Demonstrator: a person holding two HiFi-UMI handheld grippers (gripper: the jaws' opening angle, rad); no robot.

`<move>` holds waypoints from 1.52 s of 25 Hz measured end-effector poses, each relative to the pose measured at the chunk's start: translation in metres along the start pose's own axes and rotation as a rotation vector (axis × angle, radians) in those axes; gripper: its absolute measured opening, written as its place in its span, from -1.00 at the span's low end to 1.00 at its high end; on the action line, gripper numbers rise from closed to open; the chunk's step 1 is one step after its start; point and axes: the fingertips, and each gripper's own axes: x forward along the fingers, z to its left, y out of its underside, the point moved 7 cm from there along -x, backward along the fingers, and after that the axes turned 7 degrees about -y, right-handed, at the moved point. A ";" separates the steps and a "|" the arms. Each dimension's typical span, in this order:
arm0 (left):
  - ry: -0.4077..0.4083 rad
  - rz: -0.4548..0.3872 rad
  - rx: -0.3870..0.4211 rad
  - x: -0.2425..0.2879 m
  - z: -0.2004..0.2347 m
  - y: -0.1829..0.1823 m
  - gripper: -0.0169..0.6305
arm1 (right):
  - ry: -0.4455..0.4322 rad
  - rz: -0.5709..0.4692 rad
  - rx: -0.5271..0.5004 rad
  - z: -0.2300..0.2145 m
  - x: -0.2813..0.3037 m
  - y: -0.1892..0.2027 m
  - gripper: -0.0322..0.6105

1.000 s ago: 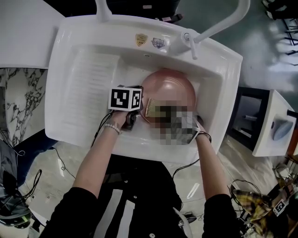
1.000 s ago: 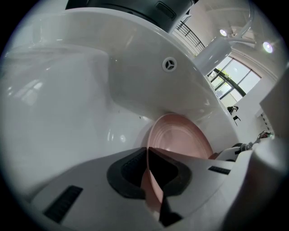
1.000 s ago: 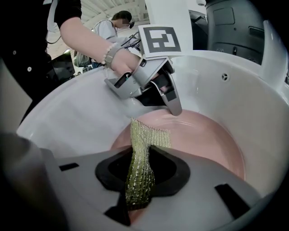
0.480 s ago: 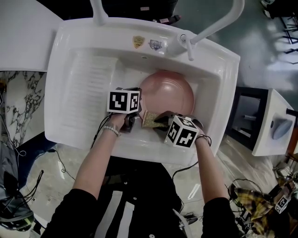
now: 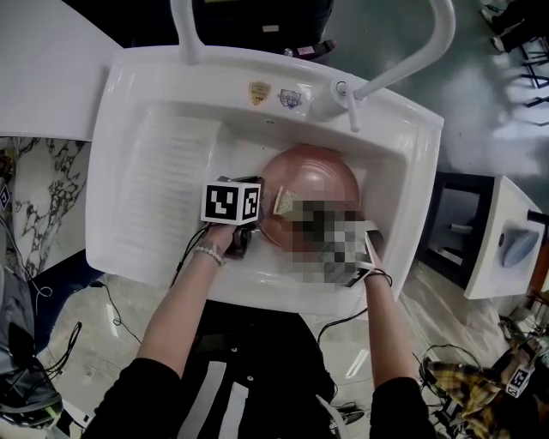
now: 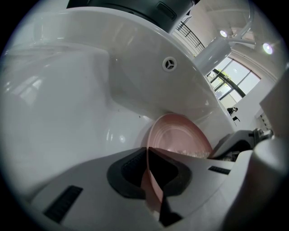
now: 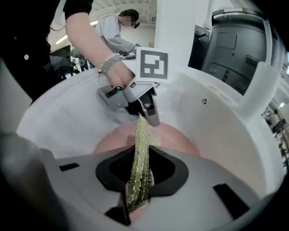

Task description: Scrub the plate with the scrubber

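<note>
A pink plate stands tilted in the white sink. My left gripper is shut on the plate's left rim, and in the left gripper view the thin pink edge runs between the two pads. My right gripper is shut on a yellow-green mesh scrubber, whose free end lies against the plate's face close to the left gripper. In the head view the scrubber sits on the plate's left part, and a mosaic patch covers most of the right gripper.
The sink's left half is a ridged draining board. A white faucet arches over the back right and a second white pipe rises at the back left. A grey marbled floor and cables lie round the sink.
The right gripper drew the scrubber down toward the plate's near rim, then pushed it back up across the plate's left part. The left gripper and the plate have not moved.
</note>
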 end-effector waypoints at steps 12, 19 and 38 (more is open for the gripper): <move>0.005 -0.015 0.002 -0.001 0.000 -0.002 -0.91 | 0.196 0.160 -0.098 -0.072 0.022 0.027 -0.66; 0.012 -0.015 -0.010 -0.001 -0.001 -0.001 -0.91 | 0.141 0.192 0.014 -0.049 0.028 0.040 -0.66; 0.003 -0.021 -0.014 -0.002 0.001 0.000 -0.91 | -0.376 0.230 0.113 0.028 0.010 0.035 -0.63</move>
